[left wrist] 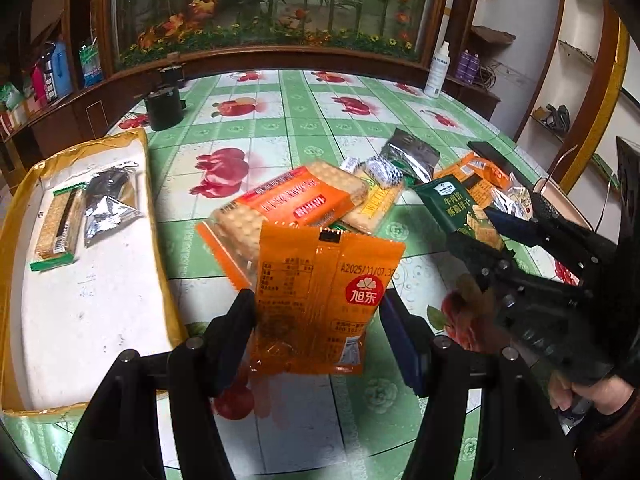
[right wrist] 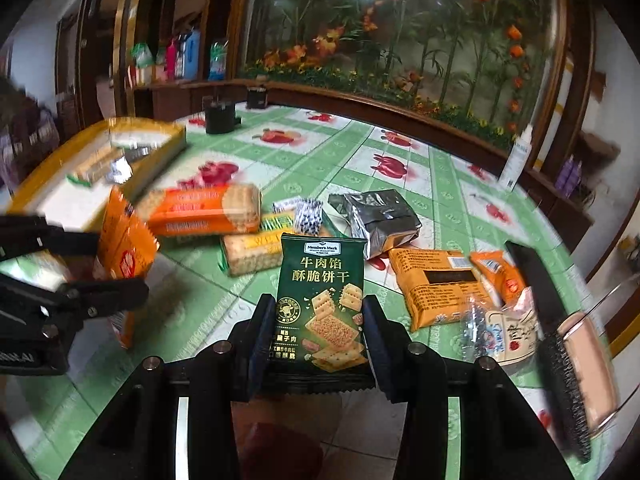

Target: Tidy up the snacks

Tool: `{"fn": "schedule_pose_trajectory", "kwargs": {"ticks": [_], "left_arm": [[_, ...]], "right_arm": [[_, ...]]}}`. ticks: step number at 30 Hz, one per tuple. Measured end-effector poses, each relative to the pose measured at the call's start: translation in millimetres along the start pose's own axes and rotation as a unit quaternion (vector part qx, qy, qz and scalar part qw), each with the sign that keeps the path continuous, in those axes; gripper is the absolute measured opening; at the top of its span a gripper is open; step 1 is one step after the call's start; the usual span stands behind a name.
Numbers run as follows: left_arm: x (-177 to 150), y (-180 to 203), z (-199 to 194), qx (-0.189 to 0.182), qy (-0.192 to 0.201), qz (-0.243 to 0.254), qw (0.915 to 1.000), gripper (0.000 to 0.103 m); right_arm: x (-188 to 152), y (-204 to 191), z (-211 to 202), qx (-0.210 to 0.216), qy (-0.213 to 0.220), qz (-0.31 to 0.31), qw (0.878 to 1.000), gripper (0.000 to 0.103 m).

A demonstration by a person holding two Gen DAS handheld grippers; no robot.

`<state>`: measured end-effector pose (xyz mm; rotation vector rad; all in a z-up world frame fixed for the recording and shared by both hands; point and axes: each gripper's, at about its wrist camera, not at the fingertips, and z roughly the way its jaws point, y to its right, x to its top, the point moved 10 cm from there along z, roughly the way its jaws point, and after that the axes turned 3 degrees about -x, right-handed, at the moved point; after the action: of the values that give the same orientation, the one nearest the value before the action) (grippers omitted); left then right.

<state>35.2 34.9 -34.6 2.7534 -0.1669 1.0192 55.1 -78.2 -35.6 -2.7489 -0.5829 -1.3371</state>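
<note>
Holding one packet apiece, both hand-held grippers hang above the near edge of the desk (left wrist: 304,92). The left hand-held gripper (left wrist: 318,316) is pinched on an orange snack packet (left wrist: 320,300), lifted clear of the green checked cloth; the right hand-held gripper (right wrist: 316,336) is clamped on a dark green cracker packet (right wrist: 322,300), also raised.

Just beyond them lies the heap not yet sorted: a long orange cracker sleeve (left wrist: 296,200) resting on a yellow cracker sleeve (right wrist: 252,252), two small wrapped sweets (right wrist: 298,210), a crumpled silver pouch (right wrist: 380,216), and to the right an orange flat packet (right wrist: 436,284), a smaller orange packet (right wrist: 498,276) and a clear wrapped biscuit (right wrist: 508,332).

Off to the left sits the yellow-rimmed tray (left wrist: 156,200), holding only a green-edged sesame bar (left wrist: 58,224) and a silver sachet (left wrist: 106,204) at its far end. So the sorting looks barely begun: two pieces in, two in the air, most of the pile left.

Most of the tray floor is bare, so there is plenty of room to set things down. Its raised rim stands between the left packet and that space and would need clearing. On the right a black hairbrush (right wrist: 568,384) lies close to the desk's edge, crowding that side. Farther back a black tin (left wrist: 164,108) and a white bottle (left wrist: 438,70) stand well apart from the snacks.
</note>
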Motion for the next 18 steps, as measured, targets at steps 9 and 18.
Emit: {"fn": "schedule_pose_trajectory", "kwargs": {"ticks": [9, 18], "left_arm": [[7.7, -27.6, -18.4, 0.007, 0.026, -0.025, 0.9993, 0.063], [8.4, -68.6, -33.4, 0.012, 0.044, -0.068, 0.9966, 0.063]], "right_arm": [[9.0, -9.3, 2.0, 0.075, -0.014, 0.077, 0.994, 0.047], [23.8, -54.9, -1.3, 0.096, -0.003, 0.058, 0.994, 0.048]]}}
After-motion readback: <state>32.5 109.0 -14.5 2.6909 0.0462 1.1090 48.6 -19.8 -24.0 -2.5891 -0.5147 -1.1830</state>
